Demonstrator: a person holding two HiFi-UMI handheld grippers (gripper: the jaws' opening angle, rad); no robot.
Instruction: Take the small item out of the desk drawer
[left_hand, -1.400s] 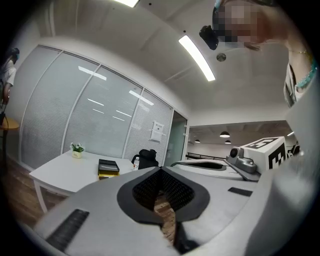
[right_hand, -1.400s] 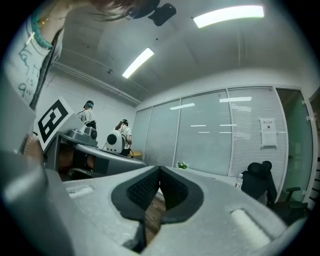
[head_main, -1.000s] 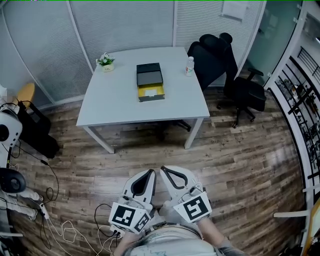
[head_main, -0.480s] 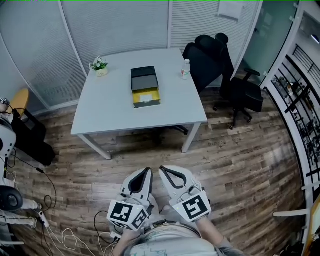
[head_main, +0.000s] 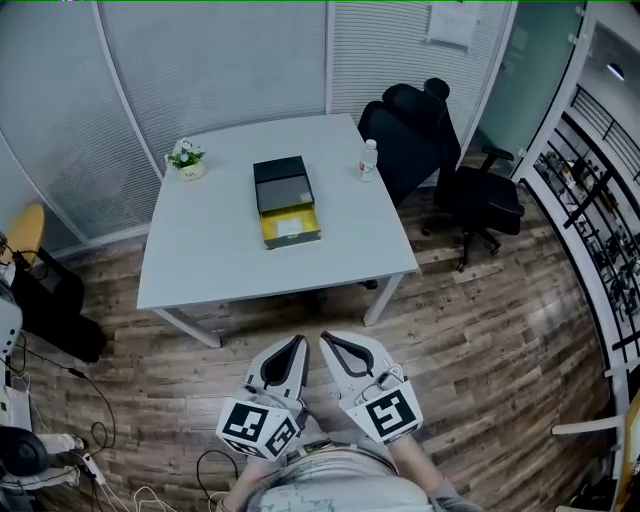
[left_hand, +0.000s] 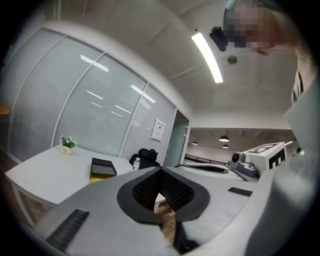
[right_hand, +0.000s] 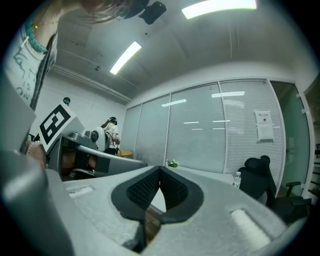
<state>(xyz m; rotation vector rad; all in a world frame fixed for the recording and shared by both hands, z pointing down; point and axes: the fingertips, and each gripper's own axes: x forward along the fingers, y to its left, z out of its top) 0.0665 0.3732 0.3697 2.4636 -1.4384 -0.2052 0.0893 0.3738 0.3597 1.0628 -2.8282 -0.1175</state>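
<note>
Fingers (head_main: 296, 362) pressed together, left gripper (head_main: 299, 344) & right gripper (head_main: 326, 342); rect. black drawer box (head_main: 281, 184) on smooth desk (head_main: 200, 250).

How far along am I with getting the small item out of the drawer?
Done: the yellow drawer stands pulled out of its black box on the table, with a pale item in it. In hand: nothing; the left tool and right tool are shut and empty, short of the table. Left: reach the drawer, grip the item, lift it out.

Potted plant (head_main: 185, 158), water bottle (head_main: 368, 160), two black office chairs (head_main: 412, 130), wooden plank floor (head_main: 490, 340)
</note>
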